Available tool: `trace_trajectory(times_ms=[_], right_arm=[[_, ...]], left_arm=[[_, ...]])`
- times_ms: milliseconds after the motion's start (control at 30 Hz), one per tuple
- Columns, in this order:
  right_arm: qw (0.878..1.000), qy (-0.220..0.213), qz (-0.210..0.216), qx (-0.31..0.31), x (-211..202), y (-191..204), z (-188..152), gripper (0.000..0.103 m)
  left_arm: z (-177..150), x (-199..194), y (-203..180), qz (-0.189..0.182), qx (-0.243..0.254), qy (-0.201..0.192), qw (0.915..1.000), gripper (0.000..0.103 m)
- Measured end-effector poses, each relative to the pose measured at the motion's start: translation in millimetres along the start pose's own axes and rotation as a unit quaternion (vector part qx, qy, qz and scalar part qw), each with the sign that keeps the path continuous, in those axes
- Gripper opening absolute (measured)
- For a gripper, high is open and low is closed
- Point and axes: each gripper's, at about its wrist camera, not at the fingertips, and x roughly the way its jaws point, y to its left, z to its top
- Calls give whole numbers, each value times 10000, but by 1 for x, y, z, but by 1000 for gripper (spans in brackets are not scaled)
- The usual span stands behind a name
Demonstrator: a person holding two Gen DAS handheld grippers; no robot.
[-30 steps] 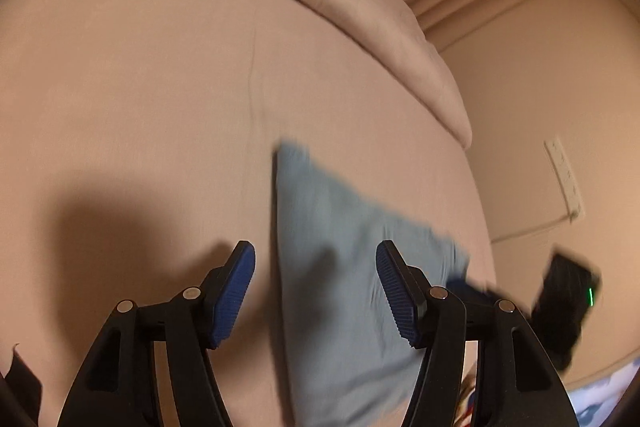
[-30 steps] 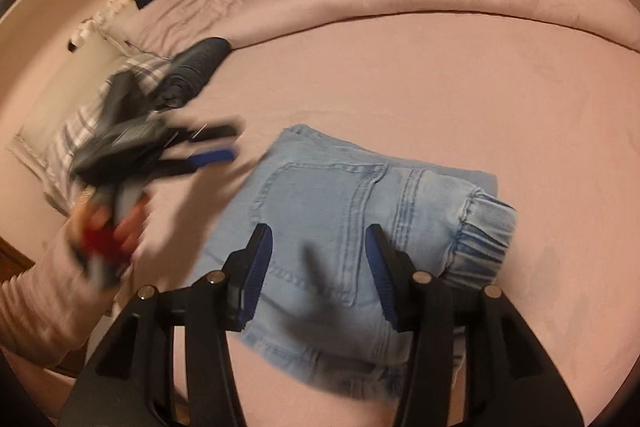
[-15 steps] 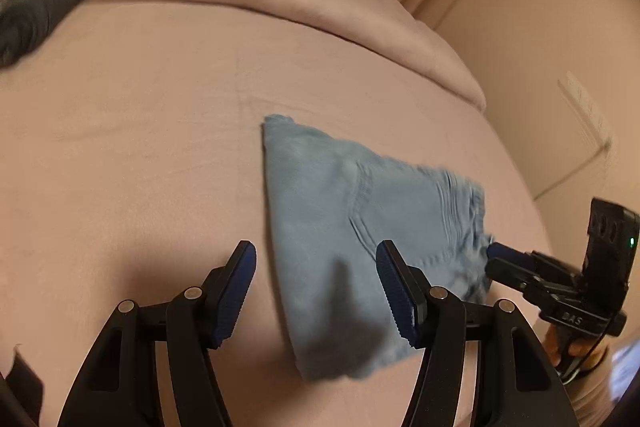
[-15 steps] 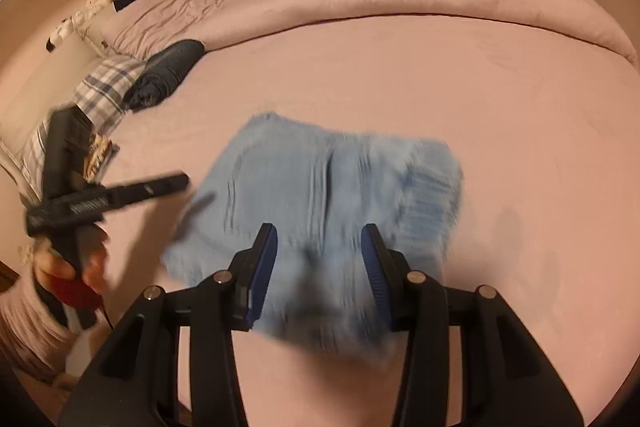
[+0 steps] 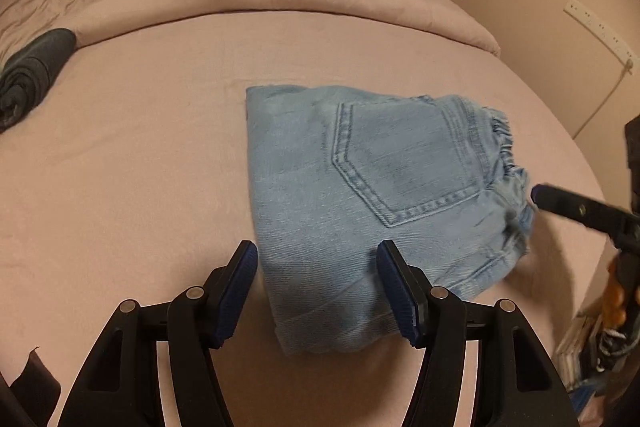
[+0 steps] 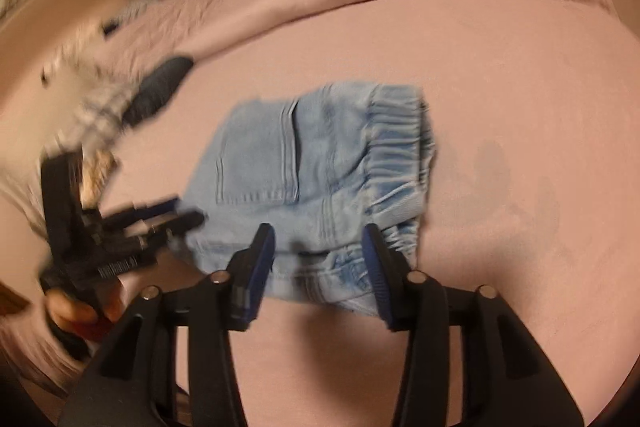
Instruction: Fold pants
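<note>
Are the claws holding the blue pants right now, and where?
No, nothing is held. The left claw and right claw are both open above the folded pants on the bed.

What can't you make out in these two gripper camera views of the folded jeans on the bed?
- Near edge of the jeans: left wrist view, covered by the left gripper.
- Right gripper: left wrist view, cut off at the frame edge, so only one of its fingers shows.
- Clutter by the pillows: right wrist view, motion blur.
- Dark rolled garment: too dim to identify.
</note>
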Motion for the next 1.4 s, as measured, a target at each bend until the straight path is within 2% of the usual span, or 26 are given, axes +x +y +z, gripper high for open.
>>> trace_trajectory(times_ms=[67,133,300,400,433,500,600,700,800,933,1067,1100,1133,1167,1200,1233,1267,1300,1333,1400], right_arm=[[9995,-117,-22,306,-6,-14,4,61],[9983,-114,-121,566,-6,-26,6,63],[9938,2,187,1093,0,-50,6,65],[9915,78,330,1256,3,-54,2,67],[9903,117,439,1313,5,-54,1,69],[9873,207,615,1447,9,-56,-1,76],[9852,317,704,1533,17,-56,-1,77],[9845,426,705,1551,27,-56,1,78],[9861,505,704,1414,34,-54,8,83],[9863,561,797,1328,43,-55,17,89],[9868,589,929,1189,55,-52,24,96],[9868,606,972,1148,58,-51,26,97],[9870,624,981,1106,61,-49,27,97],[9876,634,967,1062,62,-47,28,95],[9879,620,980,1025,62,-45,28,89],[9881,585,1006,1003,61,-44,26,85],[9890,557,968,973,61,-42,26,71],[9906,512,878,913,58,-41,25,62],[9912,428,879,896,52,-40,25,50],[9916,333,924,839,45,-38,26,44]], left_arm=[[2,-1,2,-16,-47,0,10000,62],[4,-2,4,-50,-49,11,10000,62],[8,-1,1,-141,-179,59,9997,62],[12,-2,11,-498,-502,181,9973,62],[14,0,16,-636,-698,222,9953,65],[18,5,32,-968,-1188,310,9877,72],[24,19,55,-1363,-1889,557,9709,73],[29,34,67,-1611,-2227,789,9582,73],[34,43,72,-1860,-2362,859,9499,73],[39,54,76,-2122,-2364,873,9442,73],[37,63,91,-2684,-2680,865,9212,73],[36,64,92,-2791,-2680,906,9177,72],[36,64,91,-2820,-2631,942,9178,65],[35,63,89,-2742,-2569,972,9216,61],[34,62,87,-2700,-2501,984,9246,52],[33,60,86,-2628,-2455,962,9281,37],[31,58,87,-2581,-2501,934,9285,30],[30,55,89,-2623,-2539,875,9269,17],[29,50,90,-2690,-2535,790,9258,12],[31,40,87,-2594,-2366,670,9339,11]])
